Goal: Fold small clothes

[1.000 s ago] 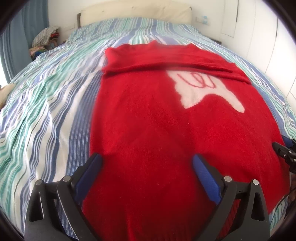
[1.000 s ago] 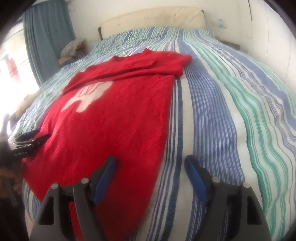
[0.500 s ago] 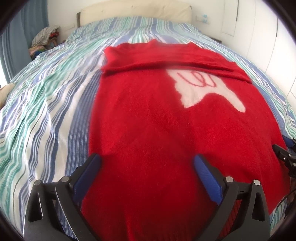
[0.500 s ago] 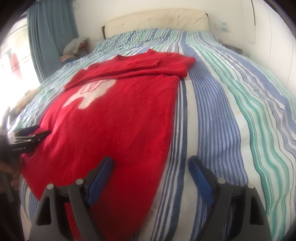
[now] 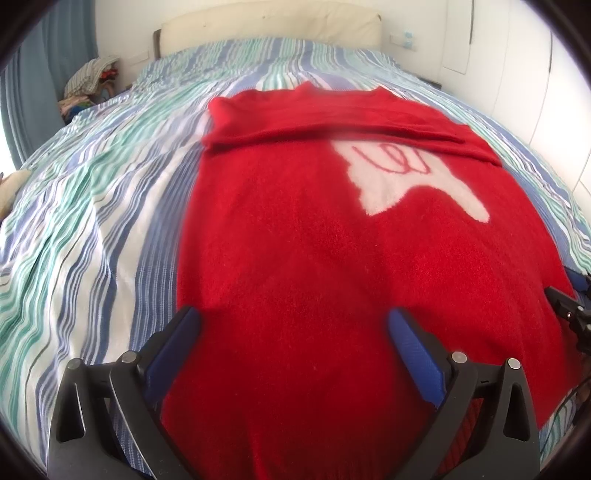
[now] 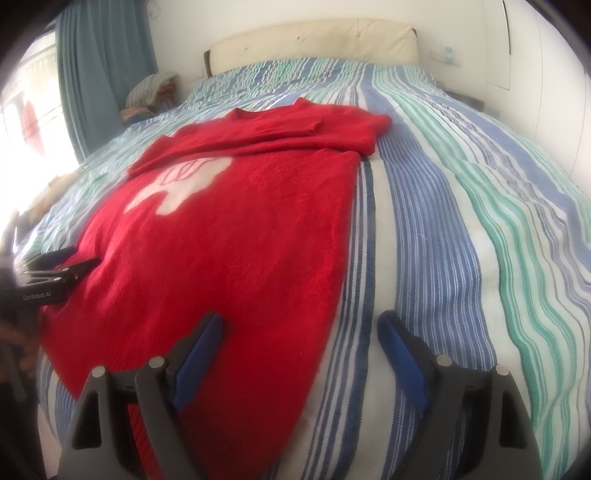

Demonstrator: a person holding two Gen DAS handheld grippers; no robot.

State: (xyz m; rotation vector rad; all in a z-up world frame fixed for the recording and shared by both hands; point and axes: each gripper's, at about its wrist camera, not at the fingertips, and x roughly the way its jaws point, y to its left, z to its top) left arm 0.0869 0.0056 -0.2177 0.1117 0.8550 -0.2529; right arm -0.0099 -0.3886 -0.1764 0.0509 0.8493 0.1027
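Note:
A red sweater (image 5: 295, 240) (image 6: 240, 240) lies flat on the striped bed, with a white motif (image 5: 399, 181) on its chest. Its sleeves (image 5: 332, 122) are folded across the top, below the collar. My left gripper (image 5: 291, 314) hovers open over the sweater's near left part, its left finger at the sweater's left edge. In the right wrist view the left gripper (image 6: 85, 256) shows at the sweater's left side. My right gripper (image 6: 300, 318) straddles the sweater's right edge near the hem, jaws opening wide with no pad pressing the cloth. It peeks in as the right gripper (image 5: 565, 286) at the left wrist view's edge.
The bed cover (image 5: 92, 221) (image 6: 461, 221) has blue, green and white stripes, with wide bare areas on both sides of the sweater. A cream headboard (image 5: 269, 18) stands at the far end. A pile of clothes (image 6: 151, 92) and a blue curtain (image 6: 103, 74) are at the far left.
The right gripper's jaws have spread a little wider and its view has tilted slightly. The left gripper and the sweater have not moved.

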